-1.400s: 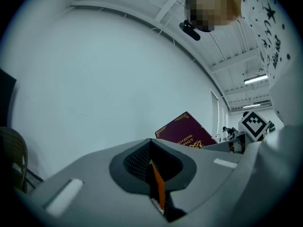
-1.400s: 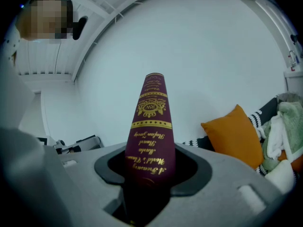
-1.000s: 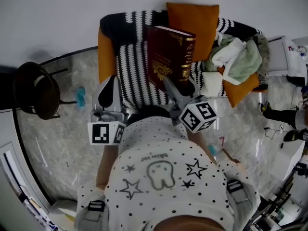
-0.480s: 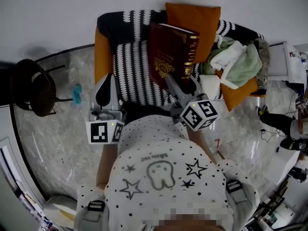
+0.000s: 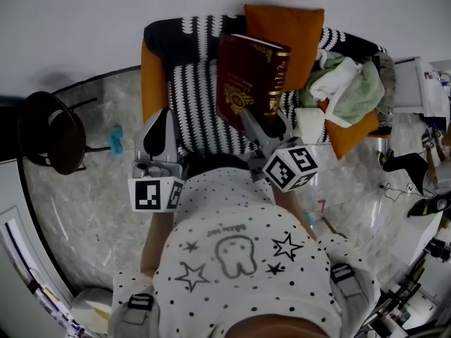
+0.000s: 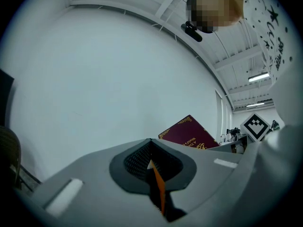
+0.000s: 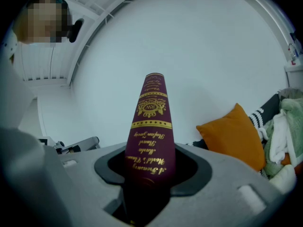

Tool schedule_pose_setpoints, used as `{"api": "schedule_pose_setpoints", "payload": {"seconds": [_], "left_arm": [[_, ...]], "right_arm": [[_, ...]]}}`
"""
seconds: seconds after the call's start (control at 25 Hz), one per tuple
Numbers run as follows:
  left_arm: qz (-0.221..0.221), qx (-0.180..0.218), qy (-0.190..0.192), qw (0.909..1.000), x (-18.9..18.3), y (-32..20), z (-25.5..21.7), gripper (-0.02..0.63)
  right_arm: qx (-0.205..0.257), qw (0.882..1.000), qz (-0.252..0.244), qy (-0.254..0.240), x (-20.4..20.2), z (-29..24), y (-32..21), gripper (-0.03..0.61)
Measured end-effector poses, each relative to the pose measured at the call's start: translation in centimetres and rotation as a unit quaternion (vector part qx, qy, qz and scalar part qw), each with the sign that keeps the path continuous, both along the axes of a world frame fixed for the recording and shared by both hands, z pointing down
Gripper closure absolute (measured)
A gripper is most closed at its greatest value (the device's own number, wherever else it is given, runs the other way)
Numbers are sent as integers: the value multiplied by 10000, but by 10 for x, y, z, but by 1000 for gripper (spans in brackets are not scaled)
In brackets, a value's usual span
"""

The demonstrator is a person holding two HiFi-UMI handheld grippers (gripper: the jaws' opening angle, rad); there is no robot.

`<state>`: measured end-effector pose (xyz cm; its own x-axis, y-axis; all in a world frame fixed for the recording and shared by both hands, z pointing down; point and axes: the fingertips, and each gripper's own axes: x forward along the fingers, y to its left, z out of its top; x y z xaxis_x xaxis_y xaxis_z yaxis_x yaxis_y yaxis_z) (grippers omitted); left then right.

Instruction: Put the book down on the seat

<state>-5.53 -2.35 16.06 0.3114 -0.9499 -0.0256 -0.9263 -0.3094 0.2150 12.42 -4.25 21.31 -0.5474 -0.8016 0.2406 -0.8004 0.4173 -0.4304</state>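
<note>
A thick maroon book (image 5: pixel 250 76) with gold lettering stands upright, gripped at its lower edge by my right gripper (image 5: pixel 262 129). It hangs over the seat (image 5: pixel 194 108), a sofa draped in a black-and-white striped blanket. In the right gripper view the book's spine (image 7: pixel 150 126) rises straight out from between the jaws of the right gripper (image 7: pixel 147 193), which press on it. My left gripper (image 5: pixel 158 136) hovers left of the book over the seat's front edge, shut and holding nothing. The left gripper view shows that left gripper (image 6: pixel 154 174) with its jaws together and the book (image 6: pixel 187 135) beyond them.
An orange cushion (image 5: pixel 285 27) leans at the sofa's back, behind the book. A heap of white and green clothes (image 5: pixel 345 83) fills the sofa's right end. A dark round stool (image 5: pixel 49 132) and a small blue object (image 5: pixel 117 141) are on the marble floor to the left.
</note>
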Motion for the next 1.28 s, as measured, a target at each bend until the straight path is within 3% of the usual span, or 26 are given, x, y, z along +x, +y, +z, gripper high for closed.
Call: {"api": "schedule_pose_setpoints", "payload": {"seconds": [0.64,1.08,1.28], "left_arm": [[62,-160,21,9999,-5,-1,7,617],[136,-328,76,9993,-31,-7,29,617],[163,-229,-262,9993,-32,-11,38,618]], "right_arm": [[-163,9998,86,59,3,7,0,370],[-223,9997,34,94,-24,19,-6,370],[-392,9992,9,66,-24,33,-14,370]]}}
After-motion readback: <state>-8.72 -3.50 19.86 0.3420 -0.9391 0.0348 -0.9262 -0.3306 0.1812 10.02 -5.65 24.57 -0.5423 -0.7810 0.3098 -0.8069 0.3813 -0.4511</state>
